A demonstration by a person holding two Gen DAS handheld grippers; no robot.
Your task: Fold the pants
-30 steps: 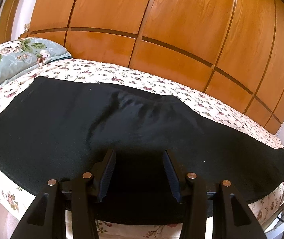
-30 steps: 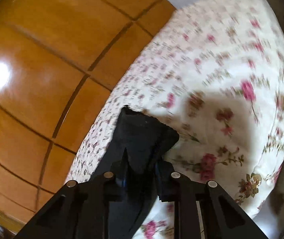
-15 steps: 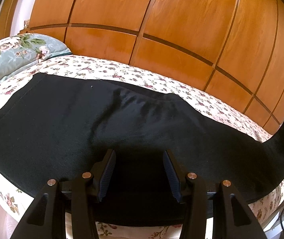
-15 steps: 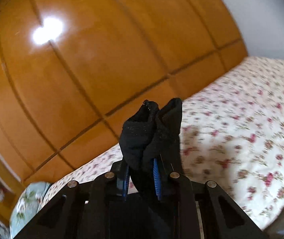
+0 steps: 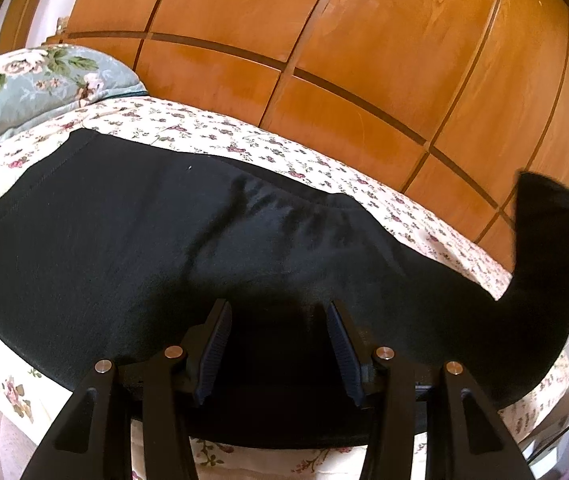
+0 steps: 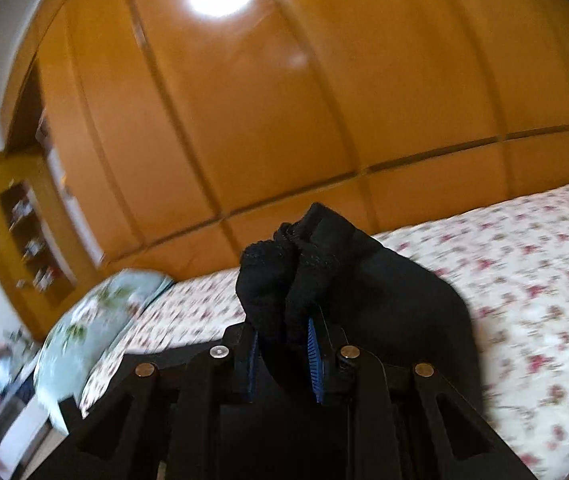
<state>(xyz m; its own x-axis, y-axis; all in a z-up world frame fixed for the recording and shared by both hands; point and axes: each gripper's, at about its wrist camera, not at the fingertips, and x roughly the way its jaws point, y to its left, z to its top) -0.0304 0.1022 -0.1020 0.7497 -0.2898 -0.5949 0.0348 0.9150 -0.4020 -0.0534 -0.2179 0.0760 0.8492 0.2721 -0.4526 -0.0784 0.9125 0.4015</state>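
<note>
Black pants (image 5: pixel 156 240) lie spread lengthwise across the floral bed sheet (image 5: pixel 188 124). My left gripper (image 5: pixel 278 312) is open, its fingers hovering over the middle of the pants near the bed's front edge. My right gripper (image 6: pixel 282 332) is shut on the bunched leg end of the pants (image 6: pixel 304 264) and holds it raised above the bed. In the left wrist view that lifted leg end (image 5: pixel 548 216) rises at the far right.
A wooden panelled wardrobe (image 5: pixel 324 40) runs behind the bed. A blue floral pillow (image 5: pixel 32 84) lies at the bed's left end. In the right wrist view a wooden shelf unit (image 6: pixel 32 236) stands at the left.
My right gripper has lifted the leg end off the bed and swung it up and toward the pillow end. The left gripper has stayed open over the pants.
</note>
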